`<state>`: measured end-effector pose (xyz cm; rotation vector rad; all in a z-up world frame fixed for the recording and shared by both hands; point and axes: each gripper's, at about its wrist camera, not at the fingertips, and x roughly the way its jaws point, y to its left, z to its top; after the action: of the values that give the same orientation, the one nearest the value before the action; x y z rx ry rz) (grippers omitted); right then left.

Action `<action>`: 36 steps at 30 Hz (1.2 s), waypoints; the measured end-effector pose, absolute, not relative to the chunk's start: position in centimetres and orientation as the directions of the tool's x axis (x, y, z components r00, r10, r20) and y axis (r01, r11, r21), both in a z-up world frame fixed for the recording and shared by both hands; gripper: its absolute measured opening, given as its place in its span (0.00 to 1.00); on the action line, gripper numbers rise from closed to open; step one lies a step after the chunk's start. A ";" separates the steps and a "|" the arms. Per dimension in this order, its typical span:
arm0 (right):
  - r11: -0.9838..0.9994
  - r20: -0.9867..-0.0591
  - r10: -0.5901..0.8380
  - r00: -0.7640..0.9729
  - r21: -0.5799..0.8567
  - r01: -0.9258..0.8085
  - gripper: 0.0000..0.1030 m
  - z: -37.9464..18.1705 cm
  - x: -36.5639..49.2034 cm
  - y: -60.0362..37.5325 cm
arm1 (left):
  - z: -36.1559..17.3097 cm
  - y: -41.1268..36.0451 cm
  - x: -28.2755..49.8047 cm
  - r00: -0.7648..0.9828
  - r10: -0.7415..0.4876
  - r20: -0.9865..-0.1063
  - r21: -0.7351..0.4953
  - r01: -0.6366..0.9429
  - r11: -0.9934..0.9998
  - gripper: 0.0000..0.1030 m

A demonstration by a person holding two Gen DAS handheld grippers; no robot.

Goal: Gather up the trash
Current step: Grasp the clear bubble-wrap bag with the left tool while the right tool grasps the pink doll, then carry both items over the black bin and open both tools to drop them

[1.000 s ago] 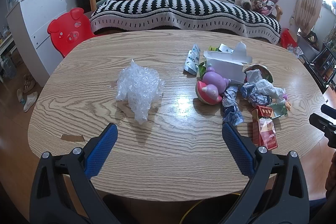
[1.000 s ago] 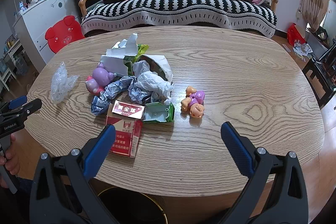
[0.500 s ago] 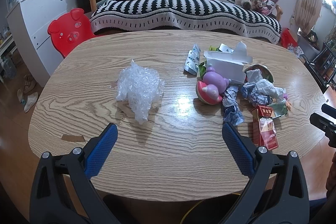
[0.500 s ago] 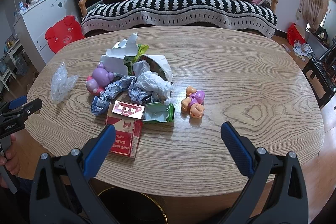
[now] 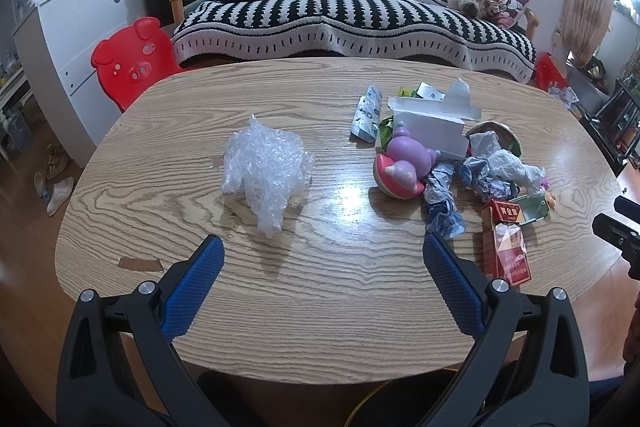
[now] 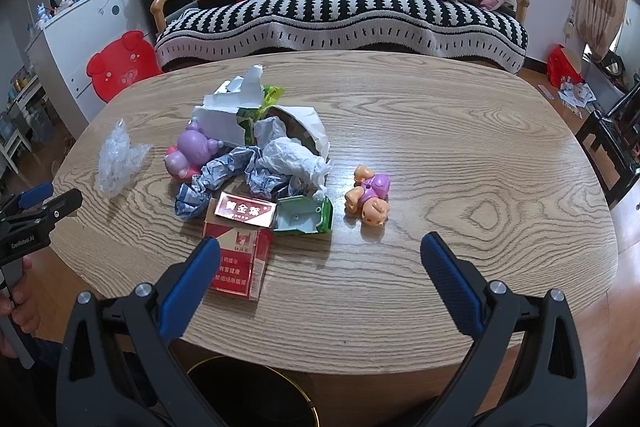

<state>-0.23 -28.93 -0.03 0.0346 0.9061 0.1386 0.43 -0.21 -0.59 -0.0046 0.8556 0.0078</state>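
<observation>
Nearby, toys amid trash.

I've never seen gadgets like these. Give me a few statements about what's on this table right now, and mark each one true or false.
1. Both the left gripper and the right gripper are open and hold nothing. True.
2. The bubble wrap lies apart from the main heap of litter. True.
3. The red cigarette pack stands upright on its end. False: it lies flat on the table, with its lid flipped open.
4. The small orange and purple toy figure is buried under the crumpled paper. False: it lies by itself, to the right of the heap.
5. A dark bin shows below the near edge of the table. True.
</observation>
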 end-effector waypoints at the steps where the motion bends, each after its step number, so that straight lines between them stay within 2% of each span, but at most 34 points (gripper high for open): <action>1: 0.990 -0.782 0.135 0.608 0.089 -0.105 0.94 0.0 -0.2 -29.0 | -0.6 -0.2 0.4 0.656 0.005 -0.755 0.000 -0.008 1.000 0.94; 10: 0.992 -0.782 0.122 0.611 0.069 -0.110 0.94 -0.1 0.0 -29.1 | -0.7 -0.5 0.4 0.650 -0.009 -0.760 -0.006 0.007 1.000 0.94; 14: 0.998 -0.776 0.055 0.628 0.053 -0.021 0.94 -0.2 1.0 -31.9 | 0.1 1.4 1.4 0.666 0.022 -0.746 0.013 -0.019 1.000 0.94; 21: 0.979 -0.824 0.112 0.555 0.187 0.081 0.94 -2.8 3.9 -35.9 | -0.8 6.9 6.3 0.631 0.048 -0.775 -0.027 -0.110 0.994 0.94; 26: 0.968 -0.856 0.135 0.499 0.221 0.118 0.94 -5.2 6.4 -36.1 | -4.2 7.2 9.9 0.575 -0.004 -0.818 -0.086 -0.116 0.989 0.94; 32: 0.971 -0.877 0.109 0.468 0.194 0.138 0.94 -7.5 9.0 -35.2 | -7.3 4.0 12.1 0.546 0.060 -0.835 0.022 -0.076 0.997 0.94; 36: 0.976 -0.886 0.080 0.457 0.163 0.145 0.93 -8.8 10.3 -34.9 | -8.1 3.7 13.1 0.568 0.087 -0.818 0.042 -0.092 0.995 0.94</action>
<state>10.32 -34.92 -8.79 0.2283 1.0984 -0.0408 13.08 3.75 -8.07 -0.0052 0.9608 0.1051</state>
